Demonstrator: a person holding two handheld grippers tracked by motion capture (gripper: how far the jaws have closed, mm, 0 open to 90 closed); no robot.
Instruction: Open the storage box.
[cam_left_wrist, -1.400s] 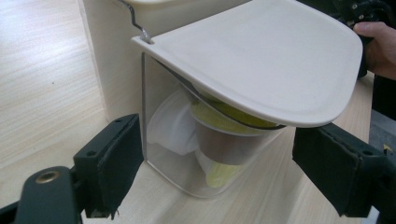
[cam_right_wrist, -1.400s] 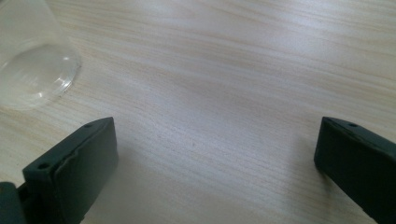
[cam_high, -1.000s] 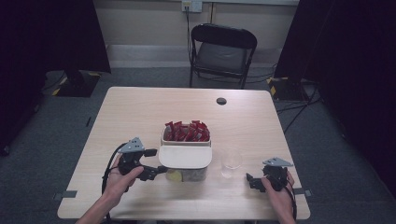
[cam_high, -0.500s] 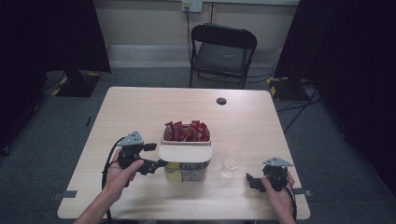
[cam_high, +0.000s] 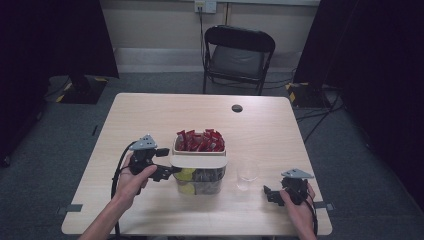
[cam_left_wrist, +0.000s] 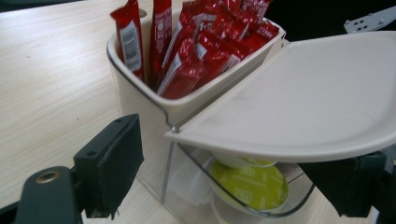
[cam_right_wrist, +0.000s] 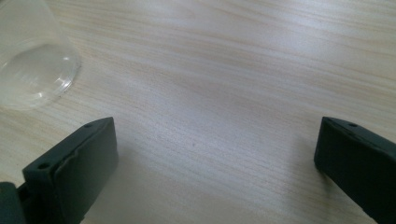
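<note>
Since a second ago the spread left tongs (cam_high: 167, 171) have raised the cream plastic lid (cam_high: 198, 161) off the clear container (cam_high: 199, 181); right tongs (cam_high: 271, 195) stay spread on the counter (cam_high: 165, 115).

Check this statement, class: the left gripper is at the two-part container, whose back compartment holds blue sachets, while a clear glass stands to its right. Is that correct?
Not quite: the sachets are red, as the left gripper view shows. The rest holds: the left gripper is at the container, and the glass stands to its right.

Three camera views, one table (cam_high: 150, 115)

High view looked forward and down; gripper views sat close, low over the tabletop, the left sharing the container (cam_left_wrist: 154, 112).
</note>
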